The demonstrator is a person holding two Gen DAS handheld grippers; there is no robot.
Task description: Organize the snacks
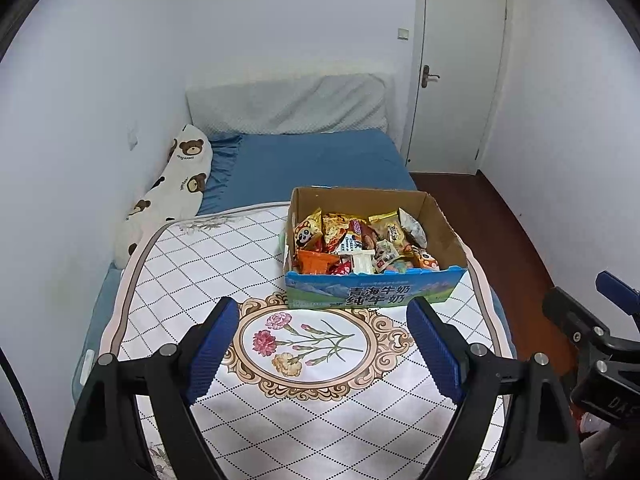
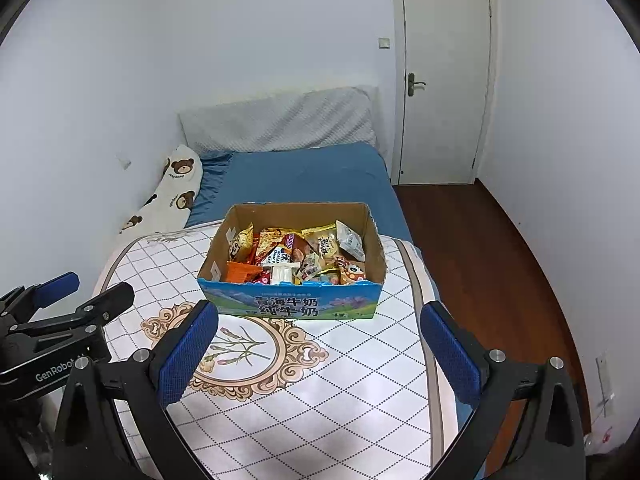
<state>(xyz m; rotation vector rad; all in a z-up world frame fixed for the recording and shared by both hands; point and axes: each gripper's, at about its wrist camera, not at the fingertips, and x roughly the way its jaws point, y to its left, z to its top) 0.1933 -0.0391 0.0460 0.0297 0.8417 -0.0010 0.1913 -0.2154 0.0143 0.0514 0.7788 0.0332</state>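
The room was white-walled, with a closed door (image 1: 460,68) and dark wood floor (image 2: 480,248). A bed (image 1: 320,160) in a blue sheet carried a quilted floral cover (image 1: 224,256), on which a cardboard box (image 1: 376,292) stood, filled with snack packets (image 1: 352,244). No packet lay outside the box. The task appeared at or near its final step. The left hand-held gripper (image 1: 322,344) and right hand-held gripper (image 2: 320,344) hung before the box, both released and empty. Any next move would call for reaching down into the box.
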